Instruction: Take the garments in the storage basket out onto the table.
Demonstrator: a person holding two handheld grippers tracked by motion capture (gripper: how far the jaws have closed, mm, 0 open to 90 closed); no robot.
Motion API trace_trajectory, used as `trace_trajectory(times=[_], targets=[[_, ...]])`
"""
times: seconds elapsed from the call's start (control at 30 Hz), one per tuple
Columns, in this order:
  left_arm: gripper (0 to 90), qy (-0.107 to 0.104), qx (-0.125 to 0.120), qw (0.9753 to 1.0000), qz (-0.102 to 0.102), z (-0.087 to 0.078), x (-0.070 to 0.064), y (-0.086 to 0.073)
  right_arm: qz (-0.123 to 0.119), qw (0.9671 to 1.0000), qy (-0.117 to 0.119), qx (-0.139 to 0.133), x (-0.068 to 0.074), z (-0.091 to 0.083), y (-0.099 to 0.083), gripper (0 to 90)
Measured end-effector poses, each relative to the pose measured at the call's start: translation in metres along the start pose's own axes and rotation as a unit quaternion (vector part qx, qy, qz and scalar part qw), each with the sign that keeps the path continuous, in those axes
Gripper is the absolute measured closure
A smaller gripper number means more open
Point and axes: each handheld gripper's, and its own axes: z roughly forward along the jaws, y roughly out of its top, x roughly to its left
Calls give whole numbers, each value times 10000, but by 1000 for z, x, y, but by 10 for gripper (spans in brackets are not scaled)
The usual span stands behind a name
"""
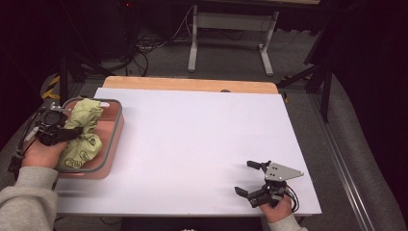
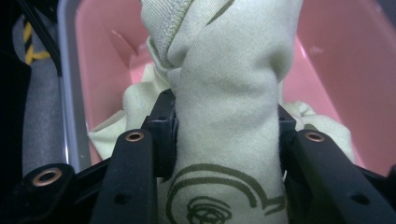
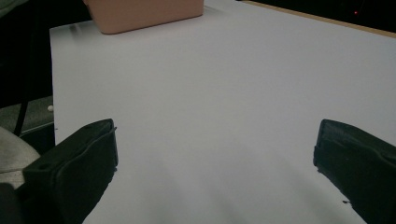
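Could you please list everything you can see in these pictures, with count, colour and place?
cloth: one, pale green with dark green print, bunched in the bin, pinched by the left tongs
bin: one, pink with a grey rim, on the table's left edge
table: one, white top with a wooden strip along the far edge
desk frame: one, light grey, on the floor beyond the table
cables: several, black, on the floor at the far left
left tongs: one, black, over the bin, shut on the cloth
right tongs: one, black with a grey plate, open over the table's near right corner
hands: two, left by the bin, right at the near edge
sleeves: grey, at the bottom edge
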Motion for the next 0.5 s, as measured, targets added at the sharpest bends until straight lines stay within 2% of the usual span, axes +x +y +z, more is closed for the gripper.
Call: trace_trajectory(times=[0.1,0.27,0.5], targets=[[587,79,-236,9997,-28,-7,-1,-1,-5,10000,0,4,0,0,0,5],[587,78,-639,9978,-123,-19,-2,0,-7,10000,4,3,0,0,0,5],[586,48,-1235,9919,-279,-32,-2,-2,-17,10000,15,-8,1,0,0,5]])
